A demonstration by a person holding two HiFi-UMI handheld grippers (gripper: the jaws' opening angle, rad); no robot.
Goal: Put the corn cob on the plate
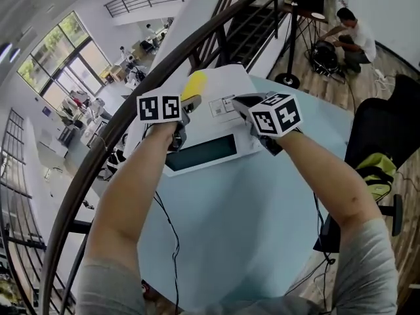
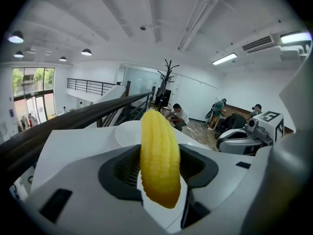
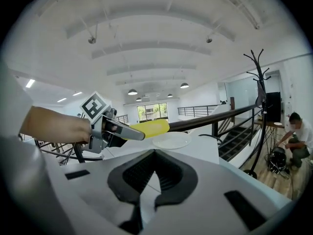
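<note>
The left gripper (image 2: 160, 180) pinches the corn cob (image 2: 159, 151), whose long axis points forward at the plate (image 2: 128, 132) near the white box's (image 2: 73, 148) far edge, while the right gripper (image 3: 146, 180) is pressed together, empty.

Reaching forward with both forearms over a pale blue round table (image 1: 249, 241). Clamped in the left gripper (image 1: 189, 104), a yellow corn cob (image 1: 194, 84), pointing away; just beside it, the right gripper (image 1: 244, 105). Underneath, a white box (image 1: 200, 155) with dark screen. Beyond, a dark curved railing (image 1: 82, 182) and a crouching person (image 1: 351, 38)
</note>
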